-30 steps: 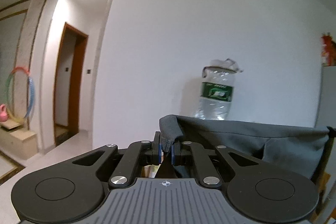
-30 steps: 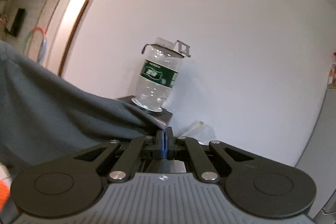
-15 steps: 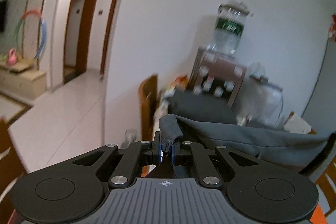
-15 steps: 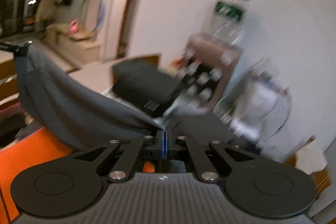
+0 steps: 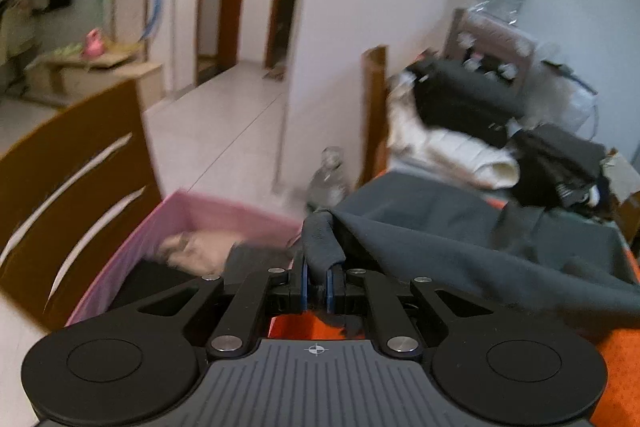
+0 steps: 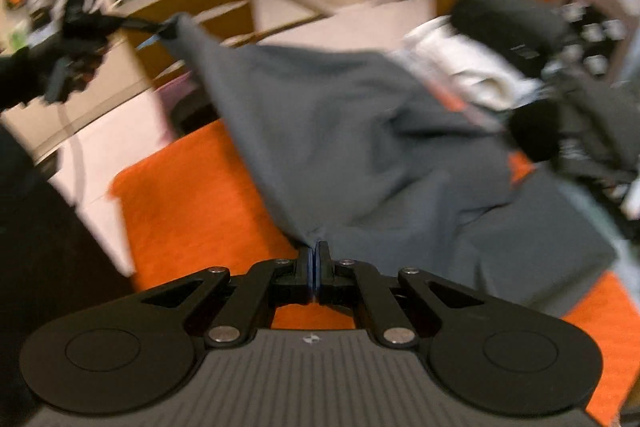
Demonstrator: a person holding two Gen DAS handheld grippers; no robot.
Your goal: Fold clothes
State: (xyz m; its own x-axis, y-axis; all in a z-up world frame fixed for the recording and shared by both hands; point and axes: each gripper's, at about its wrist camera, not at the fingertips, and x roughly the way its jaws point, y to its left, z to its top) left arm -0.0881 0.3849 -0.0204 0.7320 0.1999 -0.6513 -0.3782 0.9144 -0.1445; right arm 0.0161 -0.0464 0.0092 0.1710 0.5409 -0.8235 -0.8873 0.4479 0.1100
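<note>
Change since a second ago: both grippers are swinging down from facing the white wall and water bottle, so the orange surface (image 6: 192, 187) and the clutter behind it are now coming into sight.
Left gripper (image 5: 316, 285): its jaws are clamping a thick bunched corner of the grey garment (image 5: 460, 239), with cloth bulging up between the blue pads.
Right gripper (image 6: 313, 269): its jaws are pressing together on a thin edge of the same garment, the fabric fanning away from the tips.
Garment: it is hanging stretched between the two grips, its far part already draping onto the orange surface; in the right wrist view the left gripper is showing at the far corner, pulling the top edge taut.
Reason for the hold: pinching two corners apart is likely keeping the cloth flat so that it lands spread out for folding.
Surroundings: a pink bin (image 5: 192, 223) holding other clothes is sitting beside the surface, and a pile of black and white items (image 5: 472, 131) is lying beyond it.
Step in hand: probably laying the garment down; both views are blurred.
</note>
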